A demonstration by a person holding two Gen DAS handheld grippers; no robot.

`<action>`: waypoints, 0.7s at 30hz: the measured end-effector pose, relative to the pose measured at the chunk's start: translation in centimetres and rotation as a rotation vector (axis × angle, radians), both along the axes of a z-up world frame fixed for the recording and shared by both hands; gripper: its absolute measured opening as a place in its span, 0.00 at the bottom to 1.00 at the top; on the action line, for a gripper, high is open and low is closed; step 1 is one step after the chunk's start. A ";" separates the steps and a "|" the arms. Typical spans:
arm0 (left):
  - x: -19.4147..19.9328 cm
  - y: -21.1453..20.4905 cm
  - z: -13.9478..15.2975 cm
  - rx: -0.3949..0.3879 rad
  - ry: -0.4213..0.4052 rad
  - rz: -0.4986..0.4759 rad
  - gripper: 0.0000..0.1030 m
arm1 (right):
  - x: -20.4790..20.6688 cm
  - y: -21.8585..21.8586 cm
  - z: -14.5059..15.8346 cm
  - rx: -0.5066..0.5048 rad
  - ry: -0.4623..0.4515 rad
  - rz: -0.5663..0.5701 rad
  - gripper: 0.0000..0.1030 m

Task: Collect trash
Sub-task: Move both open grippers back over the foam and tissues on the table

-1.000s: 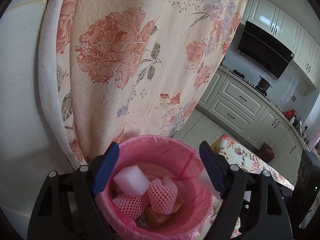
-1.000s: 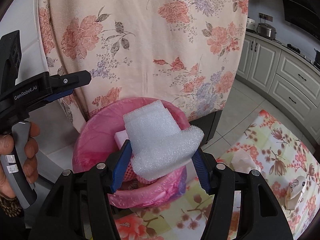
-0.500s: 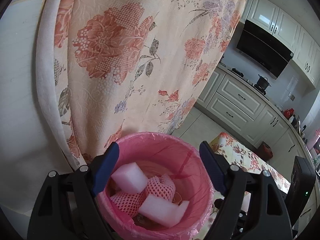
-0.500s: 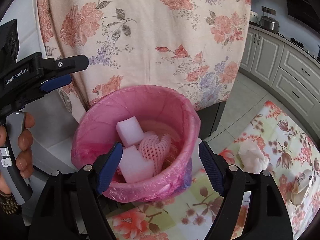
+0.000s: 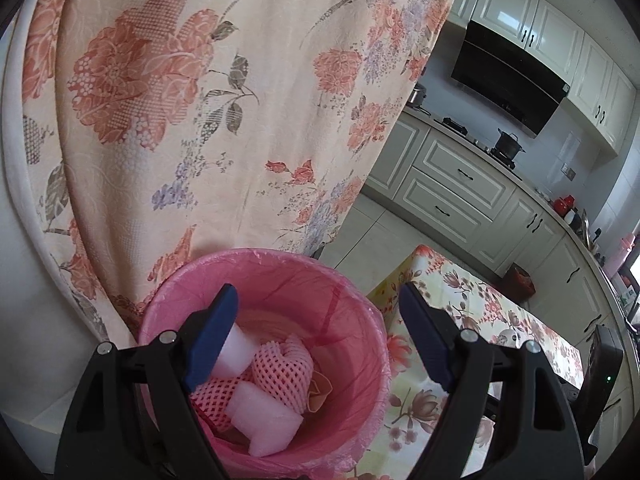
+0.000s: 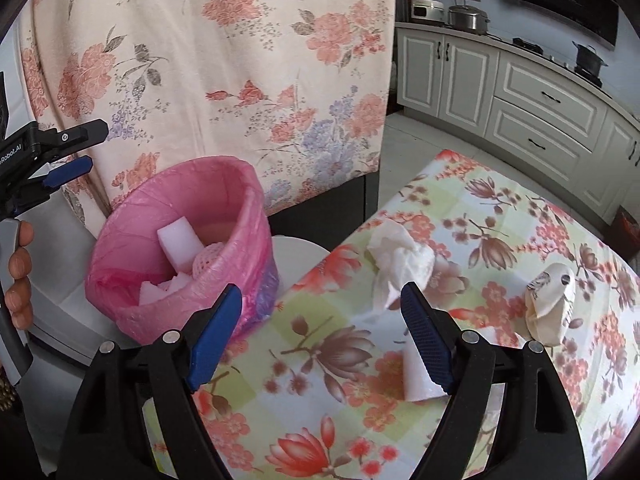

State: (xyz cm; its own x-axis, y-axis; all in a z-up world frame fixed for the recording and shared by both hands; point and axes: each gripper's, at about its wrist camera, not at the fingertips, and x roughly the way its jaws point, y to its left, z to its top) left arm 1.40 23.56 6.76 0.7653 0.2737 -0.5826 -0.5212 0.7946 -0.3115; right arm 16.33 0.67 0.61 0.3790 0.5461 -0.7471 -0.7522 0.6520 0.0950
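A pink-lined bin (image 5: pixel 352 340) holds white foam blocks (image 5: pixel 268 420) and pink foam netting (image 5: pixel 284 368). My left gripper (image 5: pixel 318 304) hovers open over its mouth with nothing between the fingers; the right wrist view shows that gripper (image 6: pixel 90 148) left of the bin (image 6: pixel 224 264). My right gripper (image 6: pixel 320 300) is over the floral table (image 6: pixel 360 420) just right of the bin, its jaws opening and nothing between them. On the table lie a crumpled white tissue (image 6: pixel 404 264), a crumpled paper wrapper (image 6: pixel 550 304) and a small white scrap (image 6: pixel 418 376) by the right finger.
A floral cloth (image 5: pixel 200 120) hangs right behind the bin. The bin rests on a white round surface (image 6: pixel 296 256) beside the table's edge. Kitchen cabinets (image 5: pixel 460 184) line the far wall. A person's hand (image 6: pixel 20 272) holds the left gripper's handle.
The right gripper let go of the white foam block, which dropped into the bin. Its jaws opened wide and it swung right, over the table. The left gripper shifted slightly.
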 end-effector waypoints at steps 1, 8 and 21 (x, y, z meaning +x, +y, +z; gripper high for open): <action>0.3 -0.4 0.0 0.002 0.002 -0.008 0.77 | 0.2 -0.7 -0.1 -0.001 0.000 -0.014 0.75; 2.0 -3.1 -0.3 0.002 0.017 -0.072 0.77 | 1.8 -5.3 -1.0 -0.006 0.013 -0.109 0.76; 6.3 -8.9 -2.8 -0.035 0.077 -0.218 0.77 | 4.0 -11.2 -3.2 -0.009 0.050 -0.224 0.76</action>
